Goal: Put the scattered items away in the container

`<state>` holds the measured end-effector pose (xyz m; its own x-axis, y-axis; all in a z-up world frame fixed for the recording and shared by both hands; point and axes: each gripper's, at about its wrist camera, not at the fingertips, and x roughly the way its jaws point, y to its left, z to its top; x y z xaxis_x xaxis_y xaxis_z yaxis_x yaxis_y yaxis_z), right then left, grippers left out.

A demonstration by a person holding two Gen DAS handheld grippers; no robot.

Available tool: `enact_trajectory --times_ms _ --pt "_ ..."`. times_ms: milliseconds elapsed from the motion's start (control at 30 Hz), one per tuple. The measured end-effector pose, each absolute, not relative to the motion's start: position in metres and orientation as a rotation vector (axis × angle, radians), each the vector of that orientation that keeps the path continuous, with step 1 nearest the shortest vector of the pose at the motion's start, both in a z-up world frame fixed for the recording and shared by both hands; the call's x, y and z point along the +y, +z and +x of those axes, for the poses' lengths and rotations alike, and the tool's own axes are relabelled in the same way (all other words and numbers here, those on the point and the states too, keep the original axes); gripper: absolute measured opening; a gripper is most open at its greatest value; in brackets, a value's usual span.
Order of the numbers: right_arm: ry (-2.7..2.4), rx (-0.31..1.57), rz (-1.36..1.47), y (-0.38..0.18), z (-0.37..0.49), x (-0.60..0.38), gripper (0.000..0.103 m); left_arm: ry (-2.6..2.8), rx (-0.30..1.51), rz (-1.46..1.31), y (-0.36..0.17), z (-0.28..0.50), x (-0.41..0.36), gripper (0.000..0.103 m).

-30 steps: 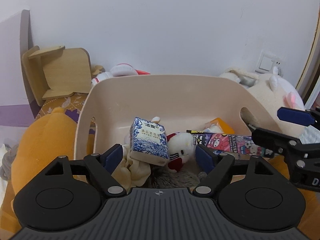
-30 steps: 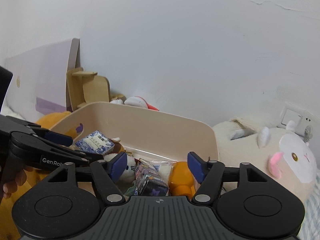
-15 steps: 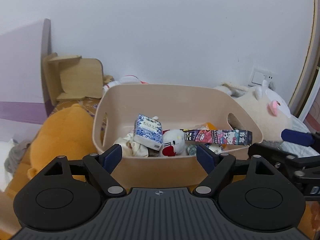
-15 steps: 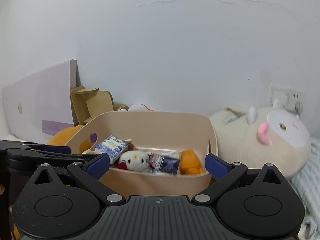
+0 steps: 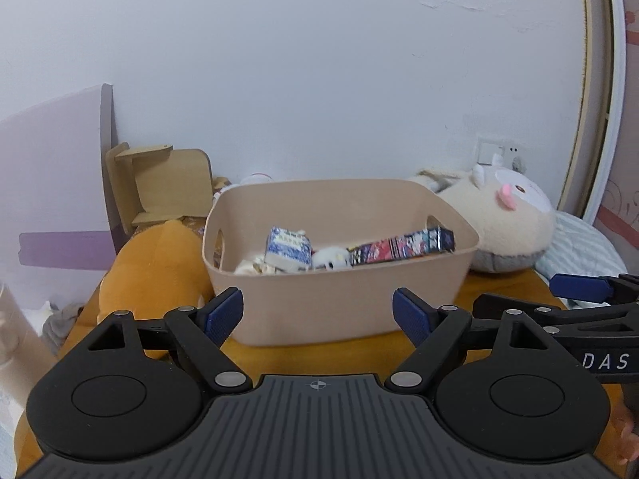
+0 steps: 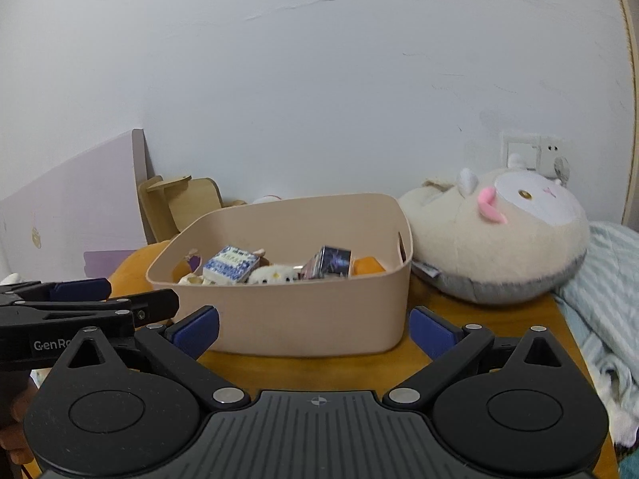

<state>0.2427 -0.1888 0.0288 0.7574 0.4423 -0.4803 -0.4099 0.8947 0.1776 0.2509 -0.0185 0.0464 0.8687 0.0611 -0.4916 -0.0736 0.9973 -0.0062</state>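
The beige plastic storage bin (image 5: 339, 303) with cut-out handles stands on the orange-brown wooden table (image 6: 495, 319), and everything else is placed from it. Inside the bin lie a blue-and-white patterned carton (image 5: 288, 248), a small white plush toy (image 6: 275, 273), a long colourful printed packet (image 5: 403, 245) leaning up to the right rim, and an orange item (image 6: 368, 265) in the right corner. Just right of the bin rests a large cream plush animal with a pink ear (image 6: 499, 239); to its left sits an orange plush (image 5: 155, 267), and behind that a light wooden stand (image 5: 167, 183) against the white wall. In front of the bin, the left gripper (image 5: 317, 315) is spread wide with nothing between its blue pads. The right gripper (image 6: 313, 329) is likewise spread to its widest and empty, its pads apart from the bin's front wall.
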Motion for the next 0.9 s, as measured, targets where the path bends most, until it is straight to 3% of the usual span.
enact_trajectory --times_ms 900 --pt "0.377 0.481 0.053 0.028 0.099 -0.219 0.103 0.062 0.477 -0.04 0.043 0.109 -0.043 0.088"
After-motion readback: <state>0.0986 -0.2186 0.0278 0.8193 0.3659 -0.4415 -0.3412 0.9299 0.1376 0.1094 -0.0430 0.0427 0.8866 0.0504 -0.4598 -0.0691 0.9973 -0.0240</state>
